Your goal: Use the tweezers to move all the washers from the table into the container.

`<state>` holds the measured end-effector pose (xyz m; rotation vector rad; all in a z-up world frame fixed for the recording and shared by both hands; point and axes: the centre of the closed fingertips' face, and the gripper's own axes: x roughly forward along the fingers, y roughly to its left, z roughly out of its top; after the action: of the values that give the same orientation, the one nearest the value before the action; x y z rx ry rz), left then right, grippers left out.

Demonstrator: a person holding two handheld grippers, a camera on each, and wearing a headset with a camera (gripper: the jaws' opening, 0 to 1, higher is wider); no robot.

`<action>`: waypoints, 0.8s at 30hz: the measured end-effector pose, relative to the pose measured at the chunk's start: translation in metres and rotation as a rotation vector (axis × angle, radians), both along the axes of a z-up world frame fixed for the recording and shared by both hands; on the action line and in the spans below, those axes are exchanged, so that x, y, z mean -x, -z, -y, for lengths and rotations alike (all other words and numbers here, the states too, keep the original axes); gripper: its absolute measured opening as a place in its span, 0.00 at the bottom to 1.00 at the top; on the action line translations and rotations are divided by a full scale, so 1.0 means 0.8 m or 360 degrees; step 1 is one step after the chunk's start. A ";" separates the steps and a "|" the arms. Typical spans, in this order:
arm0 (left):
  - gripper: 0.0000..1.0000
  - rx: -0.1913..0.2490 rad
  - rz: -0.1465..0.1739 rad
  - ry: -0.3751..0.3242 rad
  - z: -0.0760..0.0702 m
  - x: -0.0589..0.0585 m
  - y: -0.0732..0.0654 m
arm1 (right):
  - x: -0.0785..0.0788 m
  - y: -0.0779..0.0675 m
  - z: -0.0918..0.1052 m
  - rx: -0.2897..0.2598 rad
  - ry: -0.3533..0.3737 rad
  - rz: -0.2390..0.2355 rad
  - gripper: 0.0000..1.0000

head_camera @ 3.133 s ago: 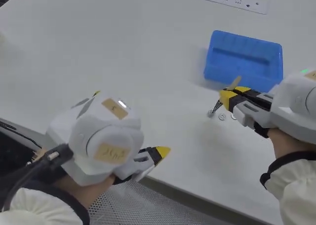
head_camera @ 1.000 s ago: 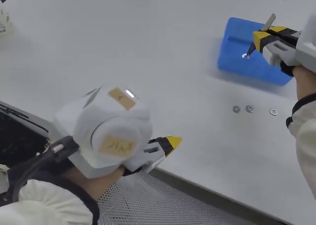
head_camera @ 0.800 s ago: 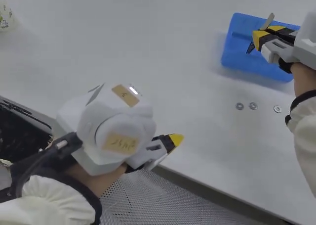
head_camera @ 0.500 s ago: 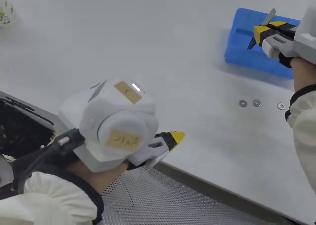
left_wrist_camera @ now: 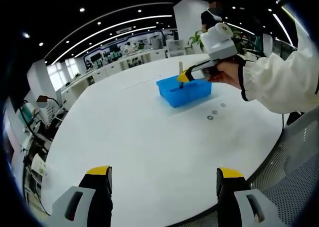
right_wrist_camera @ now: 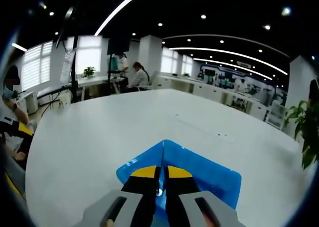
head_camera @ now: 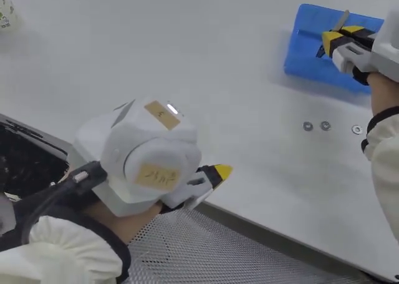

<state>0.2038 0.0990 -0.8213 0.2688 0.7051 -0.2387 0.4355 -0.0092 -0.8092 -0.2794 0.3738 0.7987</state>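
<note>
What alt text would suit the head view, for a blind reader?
The right gripper holds tweezers over a blue container on a white table. Three washers lie on the table beside it, and the left gripper is at the table's near edge.

Glossy blue plastic container point(head_camera: 305, 47); shiny metal washers point(head_camera: 308, 126); matt white table point(head_camera: 187, 59).

At the bottom of your head view runs a grey mesh point(head_camera: 249, 259). At your left sits something black point(head_camera: 25, 165), too cropped to name. Your right gripper view shows a plant point(right_wrist_camera: 304, 132), ceiling lights point(right_wrist_camera: 119, 10) and a seated person point(right_wrist_camera: 140, 78).
</note>
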 end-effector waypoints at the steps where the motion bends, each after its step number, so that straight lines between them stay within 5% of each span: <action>1: 0.88 -0.0002 -0.0001 -0.0001 0.000 0.000 0.000 | 0.000 0.000 0.000 0.0000 -0.0001 0.0003 0.02; 6: 0.88 0.0004 -0.0001 0.0002 0.000 0.000 0.000 | -0.002 0.000 0.003 0.0013 -0.0004 0.0021 0.02; 14: 0.88 0.0005 0.0006 0.0001 0.000 -0.001 0.000 | -0.007 0.001 0.006 -0.0048 0.0041 -0.0074 0.03; 24: 0.88 0.0006 0.0007 0.0012 0.001 0.000 0.000 | 0.020 -0.039 0.018 -0.0169 0.0006 -0.0062 0.02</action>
<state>0.2035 0.0983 -0.8212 0.2684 0.6996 -0.2463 0.4192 -0.0239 -0.7779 -0.1638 0.3671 0.8181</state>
